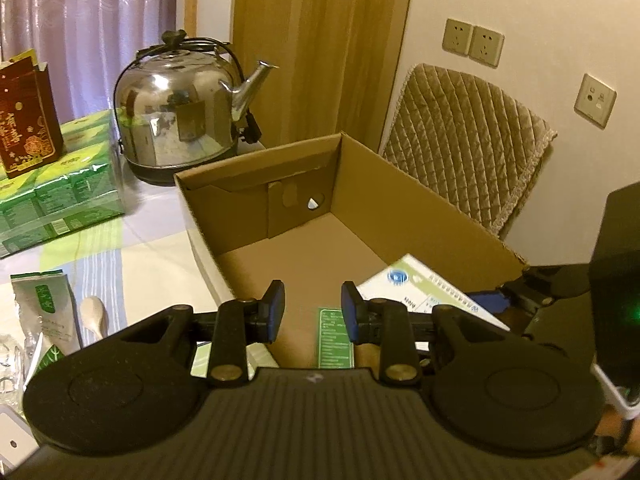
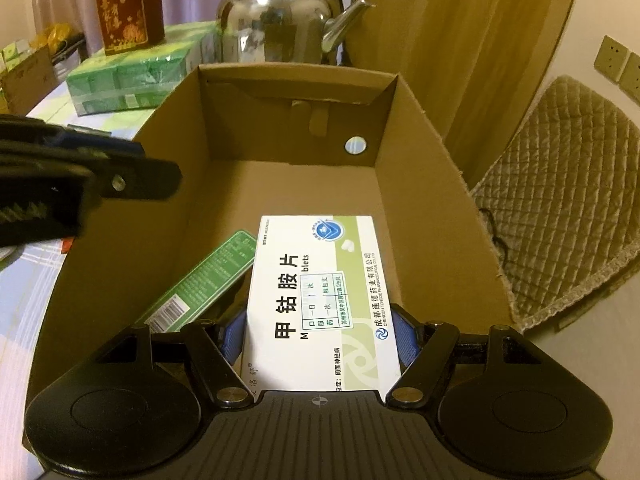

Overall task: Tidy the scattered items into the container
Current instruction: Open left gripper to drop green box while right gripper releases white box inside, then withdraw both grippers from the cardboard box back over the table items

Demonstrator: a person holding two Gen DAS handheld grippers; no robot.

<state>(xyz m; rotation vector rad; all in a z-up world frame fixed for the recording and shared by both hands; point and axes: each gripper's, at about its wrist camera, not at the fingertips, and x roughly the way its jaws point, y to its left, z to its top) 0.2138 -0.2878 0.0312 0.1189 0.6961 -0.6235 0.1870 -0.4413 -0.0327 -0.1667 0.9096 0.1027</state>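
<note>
White medicine box [image 2: 320, 300] was clamped between the blue pads of the right hand-held gripper [image 2: 320, 338], held over the cardboard box [image 2: 432, 184] interior. Green carton [image 2: 200, 280] lay inside, just left. Left hand-held gripper [image 1: 313, 312] hovered over the near edge, parted, empty.
</note>
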